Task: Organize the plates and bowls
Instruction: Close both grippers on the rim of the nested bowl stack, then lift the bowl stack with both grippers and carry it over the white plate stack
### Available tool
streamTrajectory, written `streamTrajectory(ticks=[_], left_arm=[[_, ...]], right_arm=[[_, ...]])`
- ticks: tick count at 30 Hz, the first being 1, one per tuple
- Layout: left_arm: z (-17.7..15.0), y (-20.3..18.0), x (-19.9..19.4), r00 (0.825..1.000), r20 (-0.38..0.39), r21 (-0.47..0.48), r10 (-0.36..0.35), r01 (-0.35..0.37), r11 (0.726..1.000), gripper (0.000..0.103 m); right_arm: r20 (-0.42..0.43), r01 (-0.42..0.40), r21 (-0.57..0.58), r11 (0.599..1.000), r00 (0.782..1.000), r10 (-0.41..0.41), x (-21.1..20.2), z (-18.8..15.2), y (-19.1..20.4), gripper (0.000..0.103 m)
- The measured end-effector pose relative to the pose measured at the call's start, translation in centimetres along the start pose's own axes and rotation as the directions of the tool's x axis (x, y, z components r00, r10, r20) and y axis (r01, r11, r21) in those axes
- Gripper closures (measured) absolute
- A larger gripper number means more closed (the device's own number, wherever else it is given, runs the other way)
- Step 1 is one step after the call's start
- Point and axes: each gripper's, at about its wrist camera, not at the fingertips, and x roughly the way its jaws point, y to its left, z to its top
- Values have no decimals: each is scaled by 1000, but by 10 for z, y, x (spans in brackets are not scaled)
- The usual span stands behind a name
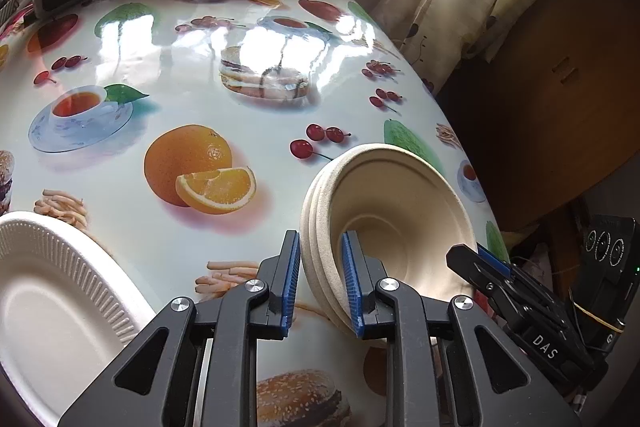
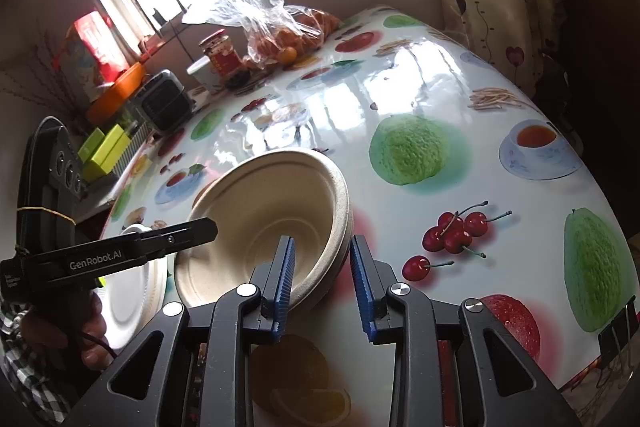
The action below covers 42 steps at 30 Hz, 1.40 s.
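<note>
Bowls (image 1: 384, 227), beige and nested into one stack, were already gathered and sat tilted on the fruit-print table (image 1: 160, 67), while the white foam plate (image 1: 52, 291) lay alone just left of the left gripper (image 1: 320, 279), so by my judgement the plates still awaited sorting. That left gripper was half closed, its pads straddling the stack's near rim and apparently pinching it, and the right gripper (image 2: 322, 287) stood wider, with its left pad inside the bowls against the wall and its right pad clear outside the rim, released rather than clamped
</note>
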Motion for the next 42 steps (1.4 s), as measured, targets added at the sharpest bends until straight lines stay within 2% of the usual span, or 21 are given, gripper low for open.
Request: streamTrajectory(ticks=[28,42], left_arm=[[1,0,-3,1000,3,3,5,-5,1000,82],[-2,2,-25,999,40,-14,15,-14,1000,82]], right_arm=[[6,28,7,1000,1000,-28,-3,1,-5,82],[27,12,-24,1000,1000,-11,-11,5,12,82]])
